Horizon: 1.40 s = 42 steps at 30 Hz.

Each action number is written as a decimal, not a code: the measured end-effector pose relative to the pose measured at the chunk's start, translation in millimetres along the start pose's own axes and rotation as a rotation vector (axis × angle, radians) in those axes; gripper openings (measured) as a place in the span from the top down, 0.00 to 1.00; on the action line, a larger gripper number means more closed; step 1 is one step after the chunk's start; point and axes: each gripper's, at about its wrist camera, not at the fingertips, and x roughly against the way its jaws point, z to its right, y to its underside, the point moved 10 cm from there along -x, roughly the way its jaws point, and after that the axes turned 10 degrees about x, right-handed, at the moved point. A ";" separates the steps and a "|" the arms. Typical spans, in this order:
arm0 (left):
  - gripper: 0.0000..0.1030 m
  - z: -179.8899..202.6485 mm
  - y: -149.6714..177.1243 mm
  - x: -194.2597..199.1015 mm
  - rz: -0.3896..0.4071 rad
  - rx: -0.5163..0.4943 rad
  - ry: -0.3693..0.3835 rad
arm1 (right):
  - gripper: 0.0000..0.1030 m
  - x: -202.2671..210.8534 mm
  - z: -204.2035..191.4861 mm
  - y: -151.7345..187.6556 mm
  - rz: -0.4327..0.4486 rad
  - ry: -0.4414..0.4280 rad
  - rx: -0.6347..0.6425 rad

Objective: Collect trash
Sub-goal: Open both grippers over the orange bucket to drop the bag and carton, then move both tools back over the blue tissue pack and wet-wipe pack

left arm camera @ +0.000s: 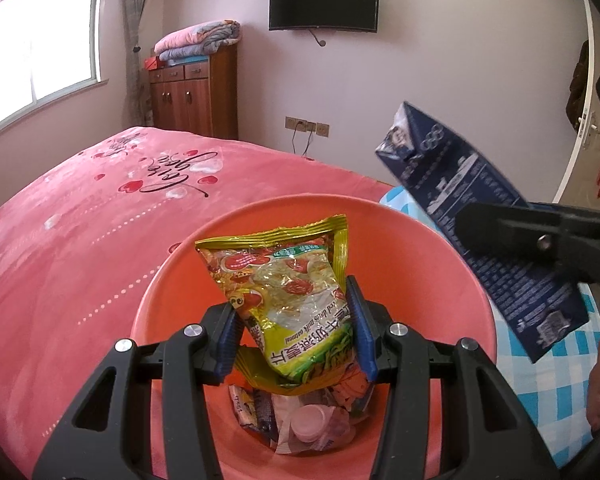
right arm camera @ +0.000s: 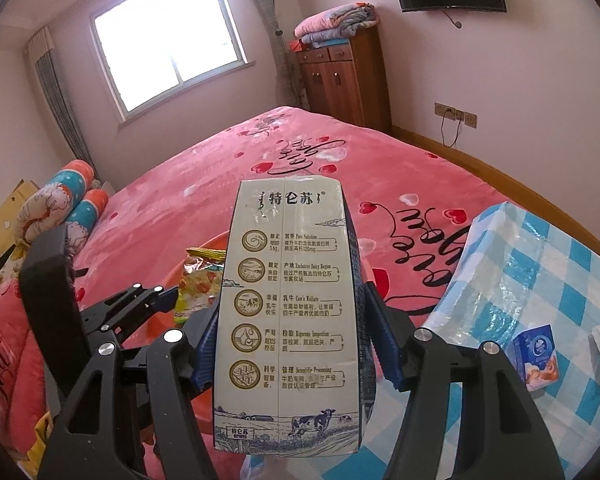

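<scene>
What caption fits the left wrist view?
Left tool holds a snack bag over the orange bin; right tool brings a milk carton.

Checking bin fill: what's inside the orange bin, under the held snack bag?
At the orange bin's bottom: crumpled wrappers and a pink cup. The snack bag in the left gripper hides the rest.

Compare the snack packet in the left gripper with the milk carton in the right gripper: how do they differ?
The snack packet is a crinkled, shiny yellow-green foil pouch; the milk carton is a stiff, flat-sided box, white and dark blue. The packet hangs directly over the orange bin; the carton sits off to its side. Both are clamped between blue gripper pads.
</scene>
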 end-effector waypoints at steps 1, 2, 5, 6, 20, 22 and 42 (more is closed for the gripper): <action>0.53 -1.0 -2.3 -2.7 -0.001 -0.001 0.000 | 0.38 -1.2 0.2 0.3 -0.001 -0.002 -0.001; 0.53 -0.9 -2.7 -3.4 -0.001 -0.003 0.000 | 0.38 -2.9 0.9 0.4 -0.003 -0.003 -0.003; 0.53 -0.3 -2.7 -3.7 -0.001 -0.006 -0.004 | 0.38 -6.2 -0.9 -0.3 -0.004 0.001 0.002; 0.53 0.0 -2.3 -3.9 -0.002 -0.007 -0.005 | 0.38 -7.8 -1.3 -0.5 -0.005 0.002 0.003; 0.16 -0.4 -1.7 -0.2 0.011 -0.018 -0.070 | 0.11 2.6 17.5 3.9 0.052 0.072 -0.059; 0.14 1.5 -1.2 -0.3 0.010 -0.024 -0.076 | 0.09 10.5 23.3 4.4 0.069 0.105 -0.049; 0.07 26.2 0.3 16.3 0.027 -0.079 -0.099 | 0.08 51.4 66.9 51.1 0.121 0.201 -0.117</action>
